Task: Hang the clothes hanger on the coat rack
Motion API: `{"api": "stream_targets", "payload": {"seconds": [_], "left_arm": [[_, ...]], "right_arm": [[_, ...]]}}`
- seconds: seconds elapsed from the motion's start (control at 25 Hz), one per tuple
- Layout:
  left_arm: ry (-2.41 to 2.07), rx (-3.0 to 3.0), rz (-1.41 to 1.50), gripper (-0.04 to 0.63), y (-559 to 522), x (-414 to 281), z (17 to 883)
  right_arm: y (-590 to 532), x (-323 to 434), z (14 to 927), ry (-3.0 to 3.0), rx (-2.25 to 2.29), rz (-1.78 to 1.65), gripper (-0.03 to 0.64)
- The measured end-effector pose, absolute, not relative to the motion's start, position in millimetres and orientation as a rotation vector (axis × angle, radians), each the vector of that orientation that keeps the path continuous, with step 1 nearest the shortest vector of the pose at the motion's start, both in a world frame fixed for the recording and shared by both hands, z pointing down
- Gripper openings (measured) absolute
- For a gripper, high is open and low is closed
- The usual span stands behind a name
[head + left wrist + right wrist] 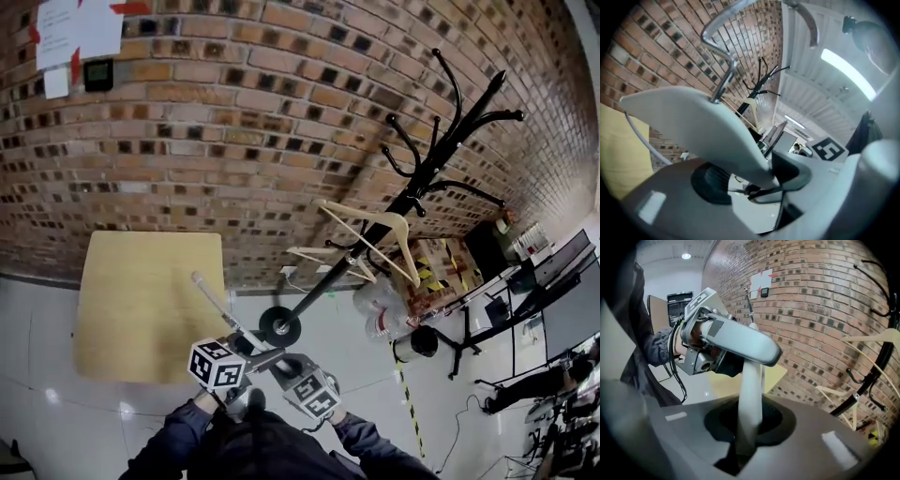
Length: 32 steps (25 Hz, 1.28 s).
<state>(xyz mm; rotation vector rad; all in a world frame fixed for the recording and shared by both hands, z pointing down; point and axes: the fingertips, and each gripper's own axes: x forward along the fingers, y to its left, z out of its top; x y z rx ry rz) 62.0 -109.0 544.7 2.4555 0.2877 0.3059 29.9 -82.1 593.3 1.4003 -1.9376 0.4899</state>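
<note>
A white plastic hanger [751,394] with a metal hook [212,300] is up in front of me, low in the head view. My right gripper [745,446] is shut on one arm of it, which rises out of the jaws. My left gripper [759,187] is open; the hanger's body [698,126] lies across its view without being pinched. In the right gripper view the left gripper [719,341] hovers just above the hanger. The black coat rack [412,197] stands to the right by the brick wall, some way off.
Two wooden hangers [375,230] hang on the rack's lower hooks. A yellow wooden table [141,309] stands at the left against the wall. A taped cardboard box [436,267], a plastic bag [380,305] and desks [553,272] lie beyond the rack's round base [279,326].
</note>
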Motion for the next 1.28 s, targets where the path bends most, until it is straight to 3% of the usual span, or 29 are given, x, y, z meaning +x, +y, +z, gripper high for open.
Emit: {"api": "stream_targets", "payload": {"seconds": [0.32,0.44,1.28], "left_arm": [[0.554,2.467,0.338,0.287,-44,100,522],[0.592,2.505,0.345,0.320,-33,112,520],[0.680,2.579,0.211,0.273,43,233,478]], "right_arm": [[-24,73,567,-1.892,1.520,0.664,0.049],[-3,100,552,-1.880,1.619,0.706,0.049],[193,368,384,-1.870,2.024,0.755,0.050]]}}
